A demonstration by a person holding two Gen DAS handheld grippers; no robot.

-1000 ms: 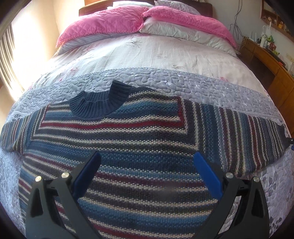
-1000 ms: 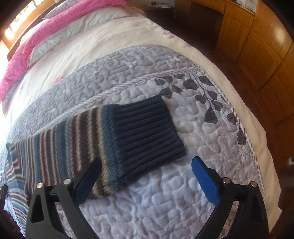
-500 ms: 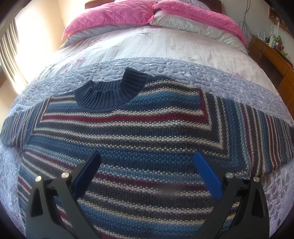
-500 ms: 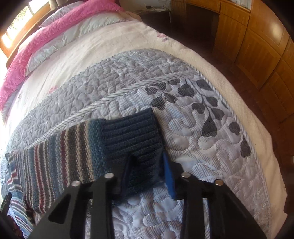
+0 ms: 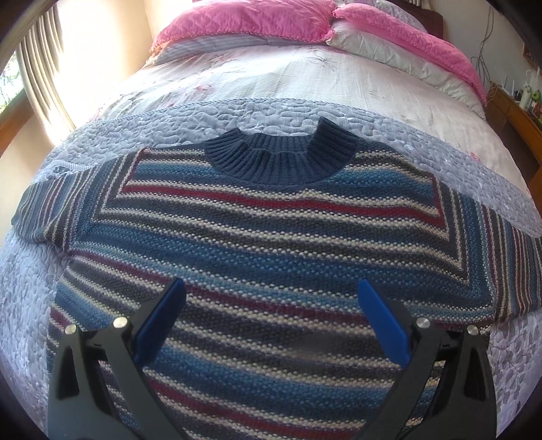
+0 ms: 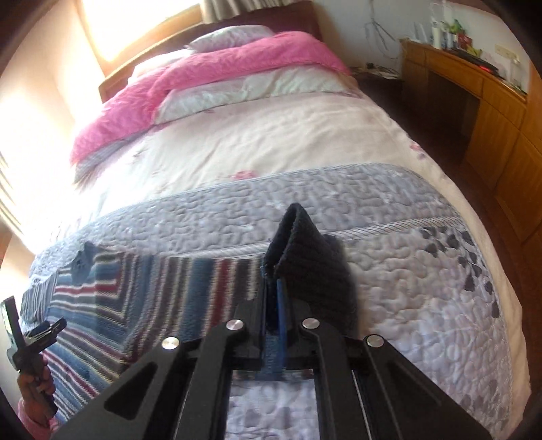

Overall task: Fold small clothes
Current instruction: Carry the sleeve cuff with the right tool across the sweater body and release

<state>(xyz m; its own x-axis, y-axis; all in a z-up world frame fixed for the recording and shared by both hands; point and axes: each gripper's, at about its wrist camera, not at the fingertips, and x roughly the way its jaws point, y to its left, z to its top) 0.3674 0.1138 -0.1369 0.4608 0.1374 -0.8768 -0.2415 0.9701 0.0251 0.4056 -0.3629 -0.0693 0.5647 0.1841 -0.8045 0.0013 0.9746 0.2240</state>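
A striped knit sweater [image 5: 271, 243] in blue, red and cream lies flat on the bed, its navy ribbed collar [image 5: 281, 159] pointing to the pillows. My left gripper [image 5: 269, 314] hovers open over the sweater's chest, its blue pads [image 5: 159, 321] wide apart with nothing between them. In the right wrist view the sweater's striped sleeve [image 6: 189, 270] stretches left, and my right gripper [image 6: 276, 298] is shut on its navy ribbed cuff [image 6: 311, 264], which is lifted off the quilt and stands up folded. The other handheld gripper [image 6: 30, 342] and a hand show at the far left.
A grey quilted runner [image 6: 406, 237] covers the foot of the bed. Pink pillows [image 5: 257, 20] and a pale duvet [image 6: 271, 135] lie beyond it. Wooden cabinets [image 6: 491, 111] with small items on top stand to the right, across a strip of dark floor. Curtains [image 5: 37, 67] hang at left.
My right gripper closed on the sleeve cuff and raised it off the quilt. My left gripper stayed open and drifted left over the sweater, bringing the collar to centre.
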